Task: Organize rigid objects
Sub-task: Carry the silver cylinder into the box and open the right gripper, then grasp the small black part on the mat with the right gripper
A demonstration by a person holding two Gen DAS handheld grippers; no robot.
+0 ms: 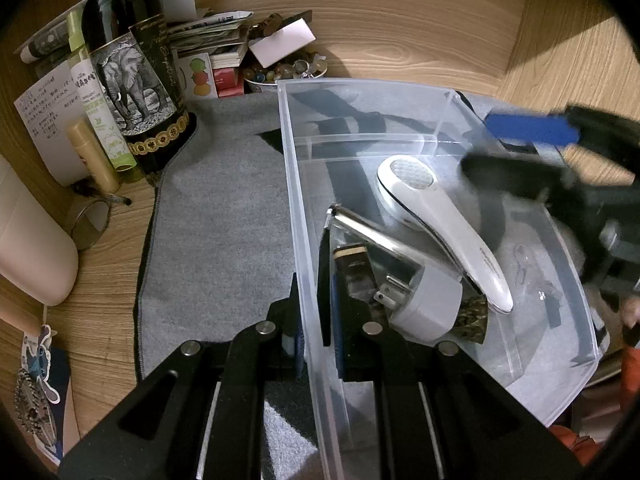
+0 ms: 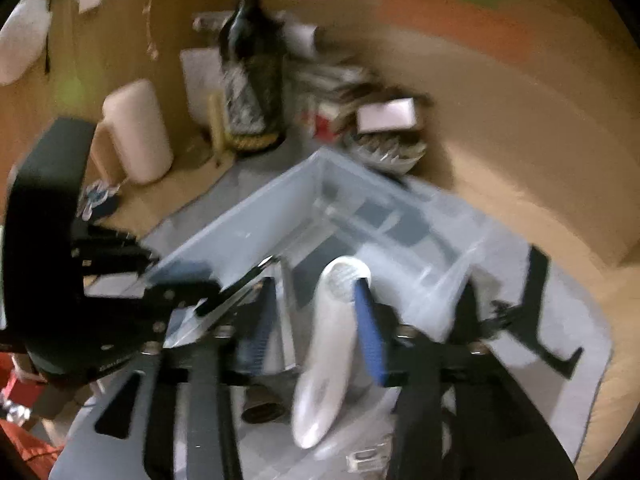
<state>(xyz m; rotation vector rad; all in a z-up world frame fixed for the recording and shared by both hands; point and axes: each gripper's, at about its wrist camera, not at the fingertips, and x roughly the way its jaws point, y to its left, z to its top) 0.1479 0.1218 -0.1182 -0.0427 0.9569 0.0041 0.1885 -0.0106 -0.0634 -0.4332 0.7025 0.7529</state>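
Observation:
A clear plastic bin (image 1: 296, 184) stands on a grey mat (image 1: 224, 216). In it lie a white handheld device (image 1: 440, 216), a grey plug adapter (image 1: 424, 308), a metal tool (image 1: 372, 236) and a dark bottle (image 1: 354, 268). My left gripper (image 1: 316, 312) is shut on the bin's left wall, one finger inside and one outside. My right gripper (image 2: 316, 320) is open above the bin, its fingers either side of the white device (image 2: 328, 348) without gripping it; the view is blurred. It shows in the left wrist view (image 1: 532, 152) over the bin's right side.
A wine bottle (image 1: 132, 68), a green spray bottle (image 1: 100, 108), a lip balm tube (image 1: 92, 156), papers and a bowl of beads (image 1: 284, 70) stand behind and left of the mat. A pink container (image 1: 32, 248) is at the left. A black stand (image 2: 536, 312) lies right of the bin.

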